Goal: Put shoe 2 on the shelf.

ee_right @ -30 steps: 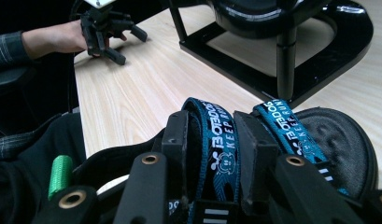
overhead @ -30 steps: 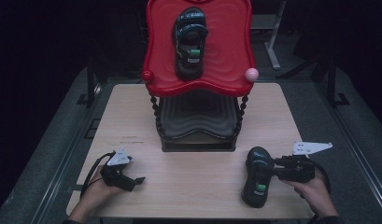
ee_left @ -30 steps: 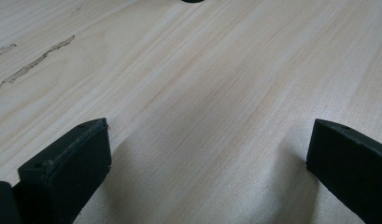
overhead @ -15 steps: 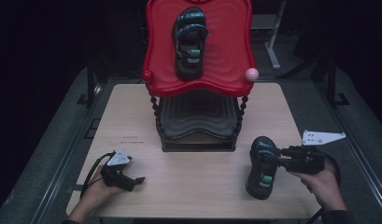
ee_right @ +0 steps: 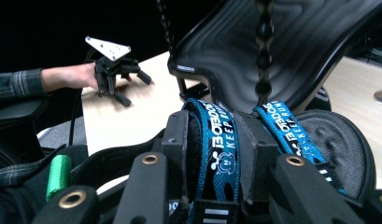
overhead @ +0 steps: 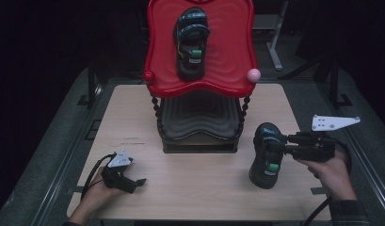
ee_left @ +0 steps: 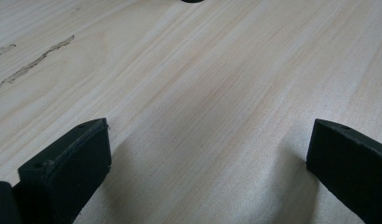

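Observation:
A black sandal with blue straps (overhead: 267, 155) hangs tilted just above the table's right side. My right gripper (overhead: 275, 143) is shut on its strap; in the right gripper view the pads (ee_right: 177, 135) pinch the blue strap (ee_right: 219, 140), and the footbed (ee_right: 336, 140) lies to the right. A matching sandal (overhead: 191, 42) lies on the red top tray (overhead: 230, 56) of a two-tier rack. At the front left, my left gripper (overhead: 136, 182) rests on the wooden table (overhead: 199, 188), open, with only bare wood (ee_left: 207, 93) between its jaws.
Below the red tray sits a black ribbed tray (overhead: 199, 117) on beaded posts. A pink ball (overhead: 253, 74) and a red ball (overhead: 148, 76) mark the red tray's front corners. My left gripper (ee_right: 132, 86) shows far off in the right gripper view. Dark floor surrounds the table.
My right gripper has risen with the sandal, lifting it off the table and slightly to the right. The left gripper has stayed in place.

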Tool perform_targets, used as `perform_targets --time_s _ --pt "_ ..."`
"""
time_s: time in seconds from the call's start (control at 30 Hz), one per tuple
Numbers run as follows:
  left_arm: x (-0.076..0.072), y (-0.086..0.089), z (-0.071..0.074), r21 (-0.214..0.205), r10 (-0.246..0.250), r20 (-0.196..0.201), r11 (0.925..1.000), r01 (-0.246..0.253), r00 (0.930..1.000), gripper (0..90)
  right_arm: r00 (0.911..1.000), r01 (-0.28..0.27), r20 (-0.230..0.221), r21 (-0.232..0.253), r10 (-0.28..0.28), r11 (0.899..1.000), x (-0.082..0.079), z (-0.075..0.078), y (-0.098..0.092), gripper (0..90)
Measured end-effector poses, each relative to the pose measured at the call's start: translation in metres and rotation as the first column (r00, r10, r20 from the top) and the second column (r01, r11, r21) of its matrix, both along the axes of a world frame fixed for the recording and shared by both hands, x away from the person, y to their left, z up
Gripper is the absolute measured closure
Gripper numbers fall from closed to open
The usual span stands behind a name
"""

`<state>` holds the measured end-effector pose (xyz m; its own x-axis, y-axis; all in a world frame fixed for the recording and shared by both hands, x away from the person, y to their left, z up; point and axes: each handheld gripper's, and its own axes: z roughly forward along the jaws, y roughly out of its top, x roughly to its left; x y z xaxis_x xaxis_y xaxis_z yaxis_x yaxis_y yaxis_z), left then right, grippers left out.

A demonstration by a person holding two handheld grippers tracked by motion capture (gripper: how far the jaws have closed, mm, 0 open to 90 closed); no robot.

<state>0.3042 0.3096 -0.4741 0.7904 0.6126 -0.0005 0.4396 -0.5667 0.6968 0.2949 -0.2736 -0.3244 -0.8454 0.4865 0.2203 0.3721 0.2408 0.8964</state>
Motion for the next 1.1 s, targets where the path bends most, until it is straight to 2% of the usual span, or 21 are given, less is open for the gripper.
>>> perform_targets --time_s 0.03,0.23,0.27,0.43,0.77,1.1 --pt "0.000 0.000 0.000 0.000 0.000 0.000 1.0000 0.000 1.0000 0.0 0.9999 -0.002 0.012 -0.003 0.002 1.000 0.002 0.009 0.000 66.9" --pt "0.000 0.000 0.000 0.000 0.000 0.000 1.0000 0.000 1.0000 0.0 0.9994 -0.008 0.034 -0.004 0.008 1.000 0.006 0.028 0.001 66.9" --pt "0.000 0.000 0.000 0.000 0.000 0.000 1.0000 0.000 1.0000 0.0 0.9991 -0.008 0.042 0.002 0.008 1.000 0.008 0.035 0.000 67.0" --pt "0.000 0.000 0.000 -0.003 0.002 0.000 1.0000 -0.002 1.0000 0.0 0.9976 -0.007 0.069 0.010 0.006 1.000 0.013 0.055 -0.002 67.0" --pt "0.000 0.000 0.000 0.000 0.000 -0.001 1.0000 0.000 1.0000 0.0 0.9947 -0.007 0.103 0.010 0.006 1.000 0.020 0.085 -0.002 67.0" --pt "0.000 0.000 0.000 0.004 -0.003 -0.002 1.0000 0.003 1.0000 0.0 0.9878 -0.009 0.156 0.004 0.009 1.000 0.026 0.125 -0.004 66.9"
